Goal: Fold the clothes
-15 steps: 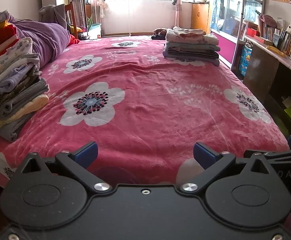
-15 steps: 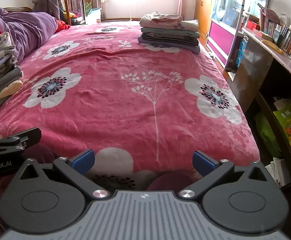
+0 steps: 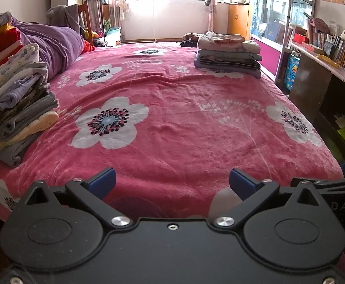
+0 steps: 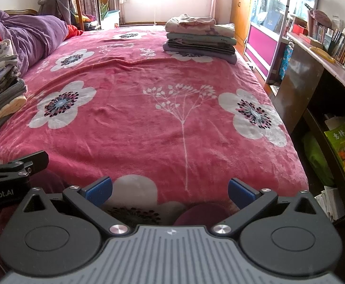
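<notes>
Lying beyond spread fingers [image 3: 101, 183]: folded clothes [image 3: 228, 55].

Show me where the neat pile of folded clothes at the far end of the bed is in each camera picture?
Left wrist: the folded pile sits upper right of centre, on the pink blanket.
Right wrist: the pile sits near top centre, slightly right.
Shared landmark: the orange cabinet behind it.
</notes>
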`<state>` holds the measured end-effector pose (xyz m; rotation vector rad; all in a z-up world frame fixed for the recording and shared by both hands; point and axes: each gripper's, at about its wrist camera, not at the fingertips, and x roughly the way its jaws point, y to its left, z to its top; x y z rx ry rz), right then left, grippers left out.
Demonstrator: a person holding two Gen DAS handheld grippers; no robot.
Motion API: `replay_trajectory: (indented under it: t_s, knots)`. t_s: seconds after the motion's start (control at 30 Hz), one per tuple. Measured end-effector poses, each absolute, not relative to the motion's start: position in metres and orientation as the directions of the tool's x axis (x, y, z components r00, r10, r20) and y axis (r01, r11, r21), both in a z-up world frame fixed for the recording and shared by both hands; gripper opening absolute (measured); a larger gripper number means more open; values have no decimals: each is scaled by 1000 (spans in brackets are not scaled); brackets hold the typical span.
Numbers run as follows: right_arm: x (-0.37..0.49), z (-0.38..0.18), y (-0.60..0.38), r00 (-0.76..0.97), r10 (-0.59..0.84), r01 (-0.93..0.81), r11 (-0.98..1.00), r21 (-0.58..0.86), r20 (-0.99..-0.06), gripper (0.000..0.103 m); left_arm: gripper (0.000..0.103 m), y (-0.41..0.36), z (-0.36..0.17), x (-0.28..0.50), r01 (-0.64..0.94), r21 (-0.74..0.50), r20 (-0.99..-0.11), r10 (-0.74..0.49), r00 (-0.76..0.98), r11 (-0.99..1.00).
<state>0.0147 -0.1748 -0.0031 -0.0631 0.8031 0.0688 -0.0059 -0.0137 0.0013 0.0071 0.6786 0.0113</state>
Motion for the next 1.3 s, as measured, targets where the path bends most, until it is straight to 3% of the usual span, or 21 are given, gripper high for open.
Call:
replay_trajectory:
  t_s: [1.3]
  knots:
    - [15,-5,-180,696,35,-80,996,-29,-717,103,102,-3,-1,5,6,7,-624,-1,781,1000]
